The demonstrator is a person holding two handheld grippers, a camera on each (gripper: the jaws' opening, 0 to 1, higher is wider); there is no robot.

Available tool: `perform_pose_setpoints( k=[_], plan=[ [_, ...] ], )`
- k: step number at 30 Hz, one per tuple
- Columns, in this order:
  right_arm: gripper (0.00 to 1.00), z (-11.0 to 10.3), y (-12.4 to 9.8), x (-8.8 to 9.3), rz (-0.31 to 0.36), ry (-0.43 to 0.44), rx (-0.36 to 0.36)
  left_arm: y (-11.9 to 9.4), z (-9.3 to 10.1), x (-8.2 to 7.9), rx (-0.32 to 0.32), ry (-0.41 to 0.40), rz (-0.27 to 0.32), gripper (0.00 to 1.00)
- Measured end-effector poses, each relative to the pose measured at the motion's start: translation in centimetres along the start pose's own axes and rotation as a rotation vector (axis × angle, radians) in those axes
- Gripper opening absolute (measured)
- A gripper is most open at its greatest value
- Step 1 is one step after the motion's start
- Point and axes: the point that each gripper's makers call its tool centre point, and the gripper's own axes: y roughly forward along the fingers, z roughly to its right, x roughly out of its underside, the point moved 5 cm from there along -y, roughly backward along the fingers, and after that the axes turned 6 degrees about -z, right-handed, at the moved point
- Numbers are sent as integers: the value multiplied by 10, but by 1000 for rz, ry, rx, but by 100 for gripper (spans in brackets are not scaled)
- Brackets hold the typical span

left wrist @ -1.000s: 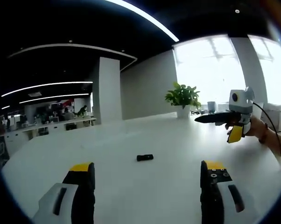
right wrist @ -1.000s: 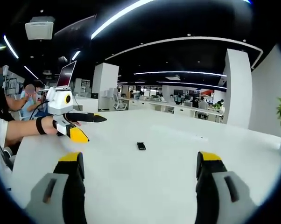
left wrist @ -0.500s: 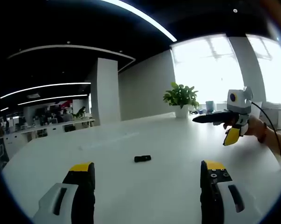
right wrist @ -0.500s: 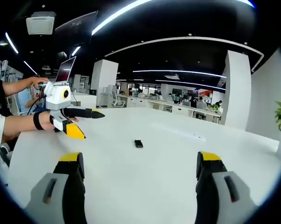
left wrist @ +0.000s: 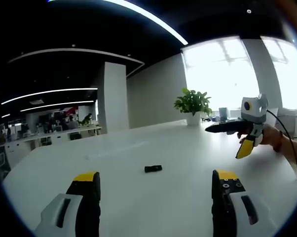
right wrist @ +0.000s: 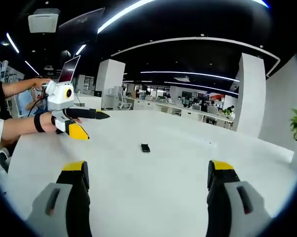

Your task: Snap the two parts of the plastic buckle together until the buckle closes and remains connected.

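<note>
While both jaws of the left hand-held gripper (left wrist: 156, 197) and the right hand-held gripper (right wrist: 148, 197) stand spread and empty in the foreground, the black buckle (left wrist: 153, 168) lies beyond on the white desk (left wrist: 188, 148) — well apart, untouched. Both views have barely shifted over the last second; the approach appears not yet begun.

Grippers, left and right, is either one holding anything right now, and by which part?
Nothing is held. The left gripper and right gripper are both open and empty; the small black plastic buckle lies alone on the white table.
</note>
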Motion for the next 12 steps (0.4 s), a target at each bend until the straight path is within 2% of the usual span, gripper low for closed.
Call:
perform_pose_setpoints(
  k=[12],
  plan=[
    [100,-1,4,2,-8,-10,-15,3,-3,2,-4,3,-5,95]
  ],
)
